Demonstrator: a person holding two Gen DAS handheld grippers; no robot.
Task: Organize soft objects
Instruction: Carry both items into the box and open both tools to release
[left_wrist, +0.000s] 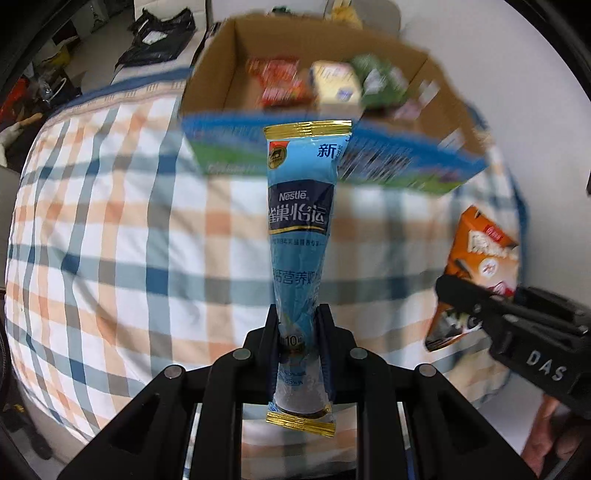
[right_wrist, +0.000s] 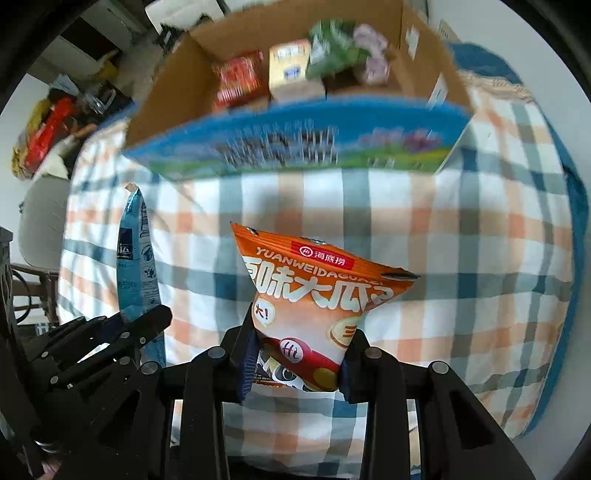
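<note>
My left gripper (left_wrist: 300, 325) is shut on a long blue Nestle sachet (left_wrist: 300, 206) with gold ends, held upright above the checked cloth. My right gripper (right_wrist: 297, 354) is shut on an orange sunflower-seed packet (right_wrist: 314, 291). An open cardboard box (left_wrist: 221, 74) with a blue printed front stands ahead; it also shows in the right wrist view (right_wrist: 166, 88). It holds a red packet (right_wrist: 238, 79), a yellow packet (right_wrist: 290, 68), a green packet (right_wrist: 332, 51) and a pinkish one. The sachet shows at the left in the right wrist view (right_wrist: 135, 258), the orange packet at the right in the left wrist view (left_wrist: 476, 266).
A cloth of blue, orange and white checks (left_wrist: 110, 221) covers the surface under both grippers. Clutter and black bags (left_wrist: 155, 37) lie beyond its far left edge. A grey chair (right_wrist: 44, 221) stands at the left. A white wall is at the right.
</note>
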